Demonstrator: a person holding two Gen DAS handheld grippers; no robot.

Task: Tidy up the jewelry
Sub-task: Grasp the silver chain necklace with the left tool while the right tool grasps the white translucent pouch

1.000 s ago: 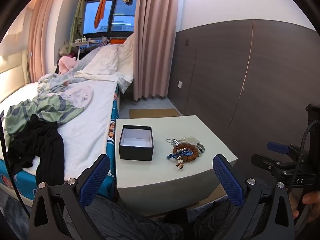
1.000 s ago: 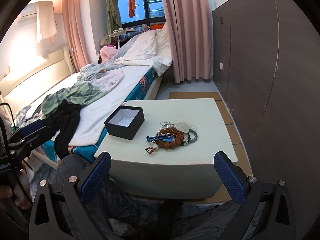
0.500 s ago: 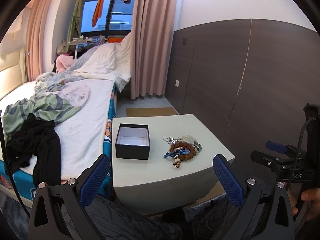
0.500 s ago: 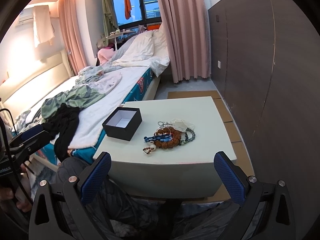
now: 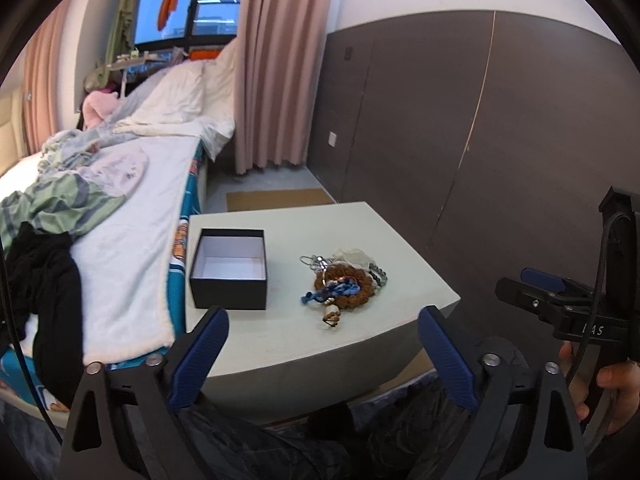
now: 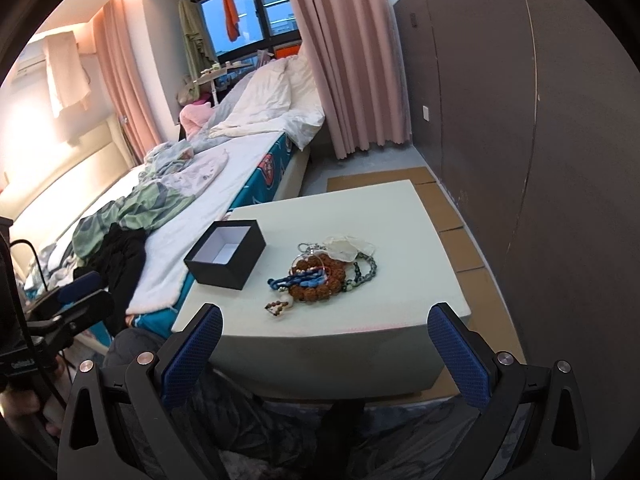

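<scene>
from the left wrist view, the left claw [image 5: 322,328] hangs wide open and empty short of the table's [image 5: 384,236] near edge, with the open black box [image 5: 229,268] ahead to its left and the jewelry pile [image 5: 344,280] ahead to its right, the two apart on the table top; the right claw [image 5: 548,296] shows at the far right edge, off the table. the step in hand looks like the first reach, so the pile's loose outer pieces are the better pick: the small pendant [image 5: 332,316] lies nearest the edge. from the right wrist view, the right claw [image 6: 324,332] is likewise spread open with nothing in it, lined up on the pile [image 6: 324,272], where a blue bead strand [image 6: 298,280] lies across a brown bead bracelet [image 6: 320,280]. lift one strand slowly, since the pieces overlap and may drag each other, then lower it into the box [image 6: 225,254], which is white inside and seems empty.
</scene>
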